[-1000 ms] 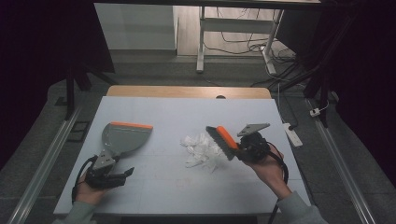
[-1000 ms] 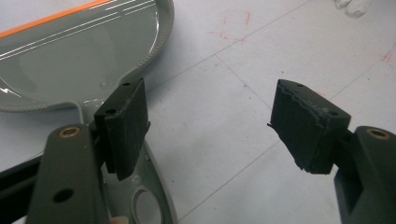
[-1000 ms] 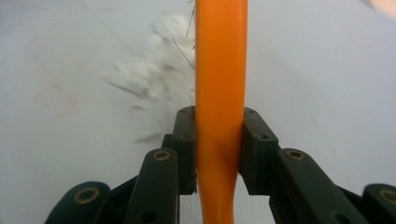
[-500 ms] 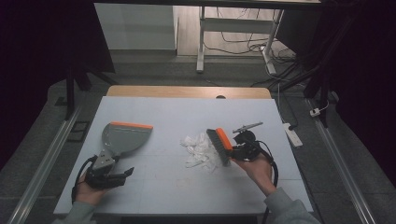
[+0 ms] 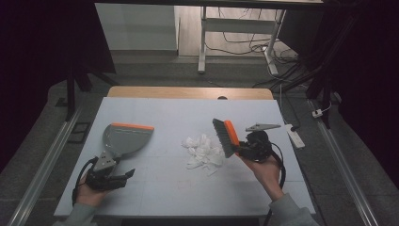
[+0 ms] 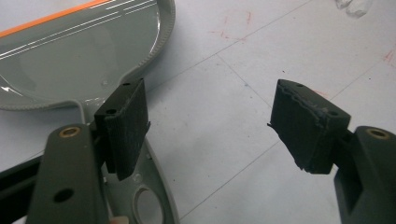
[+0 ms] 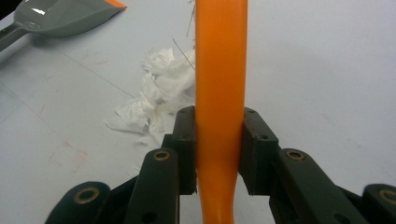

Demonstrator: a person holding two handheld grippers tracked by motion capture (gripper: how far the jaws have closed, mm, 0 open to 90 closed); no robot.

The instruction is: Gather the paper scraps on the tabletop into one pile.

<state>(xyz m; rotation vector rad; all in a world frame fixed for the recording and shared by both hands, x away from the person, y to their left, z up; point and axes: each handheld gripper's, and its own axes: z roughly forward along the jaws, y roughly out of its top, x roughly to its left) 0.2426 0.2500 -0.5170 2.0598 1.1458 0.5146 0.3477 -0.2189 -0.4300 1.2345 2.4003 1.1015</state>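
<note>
Right gripper (image 5: pixel 241 149) has its jaws pinched on the orange plastic handle of the hand brush (image 5: pixel 227 137), held above the white table (image 5: pixel 188 113) just right of the heap of torn white paper scraps (image 5: pixel 202 150); the brush's long axis runs away from the gripper, dark bristle head tilted up and toward the far-left. Left gripper (image 6: pixel 210 121) sits spread wide, gripping nothing, over the handle of the grey plastic dustpan with the orange lip (image 5: pixel 123 137), whose lip faces the far edge.
</note>
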